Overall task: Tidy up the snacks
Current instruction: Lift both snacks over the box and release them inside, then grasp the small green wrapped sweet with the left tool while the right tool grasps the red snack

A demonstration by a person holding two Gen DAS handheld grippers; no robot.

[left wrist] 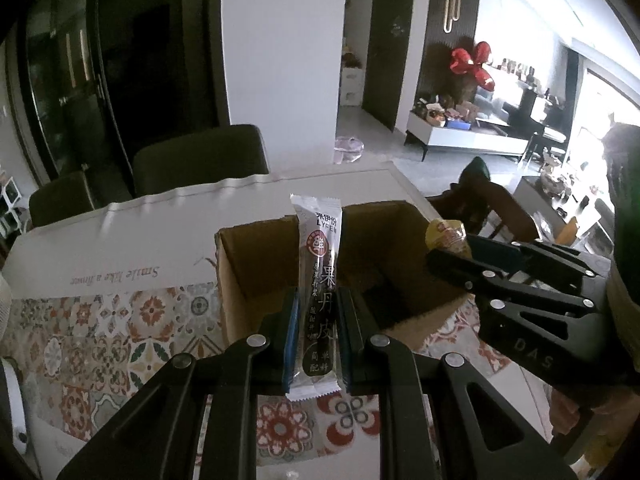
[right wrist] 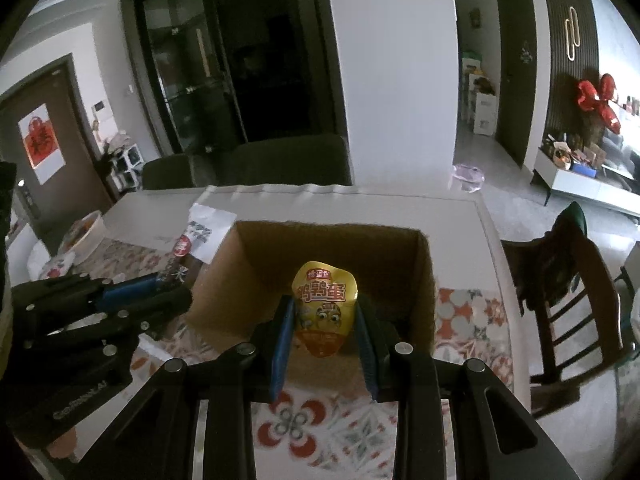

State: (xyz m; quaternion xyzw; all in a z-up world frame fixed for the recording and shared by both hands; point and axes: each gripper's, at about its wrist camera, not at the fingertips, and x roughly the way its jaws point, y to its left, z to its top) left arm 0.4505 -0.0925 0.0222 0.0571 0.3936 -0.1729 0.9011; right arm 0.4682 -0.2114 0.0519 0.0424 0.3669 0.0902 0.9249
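My left gripper [left wrist: 318, 312] is shut on a long silver-and-dark snack bar [left wrist: 320, 280], held upright above the near-left side of an open cardboard box [left wrist: 248, 264]. My right gripper [right wrist: 324, 312] is shut on a yellow quail-egg pouch [right wrist: 325, 312], held above the same box [right wrist: 424, 280]. In the left wrist view the right gripper [left wrist: 444, 256] comes in from the right with the yellow pouch [left wrist: 446, 236] at the box's right wall. In the right wrist view the left gripper [right wrist: 176, 280] sits left of the box with the bar [right wrist: 188, 248] sticking out.
The box stands on a table with a patterned floral cloth [left wrist: 104, 336]. A white box with script lettering [left wrist: 120, 252] lies behind it. Dark chairs [left wrist: 200, 160] stand at the far edge and a wooden chair [right wrist: 568, 304] at the right. A round dish [right wrist: 84, 232] sits far left.
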